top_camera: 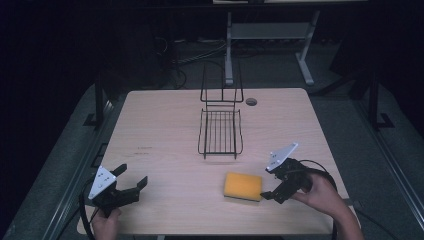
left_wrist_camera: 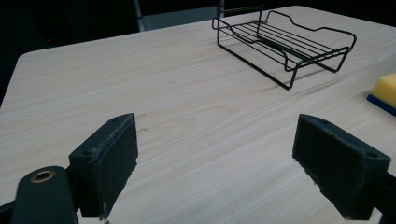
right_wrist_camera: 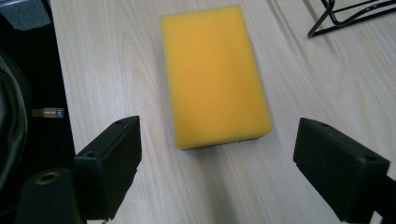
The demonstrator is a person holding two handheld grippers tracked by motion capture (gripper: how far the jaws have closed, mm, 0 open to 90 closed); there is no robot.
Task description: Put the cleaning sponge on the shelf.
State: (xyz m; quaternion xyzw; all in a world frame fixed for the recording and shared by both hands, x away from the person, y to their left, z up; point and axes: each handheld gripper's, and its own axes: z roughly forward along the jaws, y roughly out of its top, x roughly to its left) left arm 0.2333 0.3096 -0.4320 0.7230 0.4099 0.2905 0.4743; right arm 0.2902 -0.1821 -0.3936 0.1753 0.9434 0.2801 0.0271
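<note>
A yellow sponge (top_camera: 243, 186) with a dark underside lies flat near the table's front, right of centre. My right gripper (top_camera: 268, 182) is open just to its right, jaws facing it. In the right gripper view the sponge (right_wrist_camera: 215, 74) lies ahead of the open right gripper (right_wrist_camera: 217, 172), its near end just beyond the jaw tips and untouched. A black wire rack (top_camera: 220, 132) stands mid-table with a tall back frame. My left gripper (top_camera: 134, 174) is open at the front left, over bare wood. Its own view has the open left gripper (left_wrist_camera: 222, 163), the rack (left_wrist_camera: 285, 44) far right and the sponge's corner (left_wrist_camera: 385, 91).
The wooden table (top_camera: 160, 125) has a round cable hole (top_camera: 251, 101) near its back edge. Behind it on the dark floor are cables and the grey legs of another desk (top_camera: 229, 50). The rack's corner (right_wrist_camera: 345, 16) shows at the top right of the right gripper view.
</note>
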